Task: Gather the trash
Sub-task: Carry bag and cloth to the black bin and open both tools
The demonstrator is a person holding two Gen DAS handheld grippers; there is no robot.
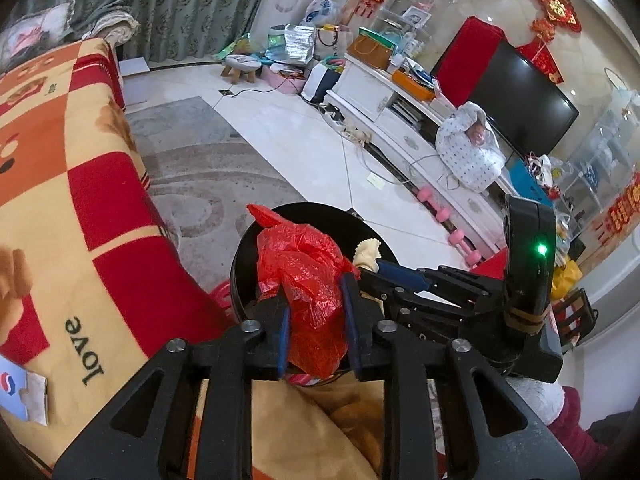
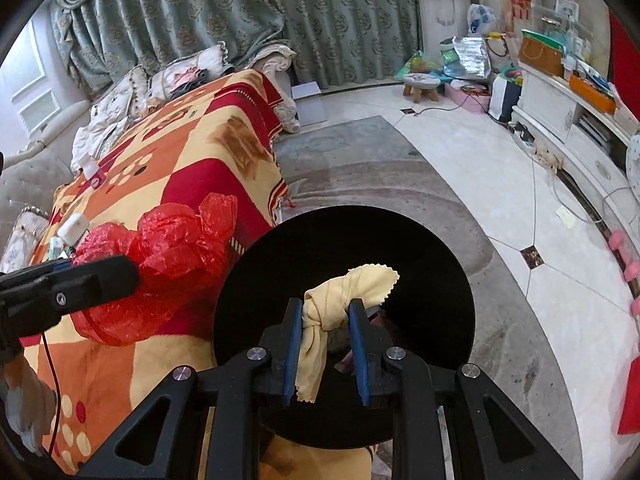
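Trash numbered two pieces. One crumpled red plastic bag (image 1: pixel 310 292), light and crackly, sat pinched between the nearly closed left gripper (image 1: pixel 316 320) fingers. One knotted yellow cloth (image 2: pixel 332 312), soft and limp, was clamped at its knot by the right gripper (image 2: pixel 326 344). One black bin (image 2: pixel 400 240) gaped just beyond both tips.

Bin (image 2: pixel 344 240) beside blanket-covered sofa (image 2: pixel 180 152), bag (image 2: pixel 168 248) left of cloth (image 2: pixel 344 296) over bin
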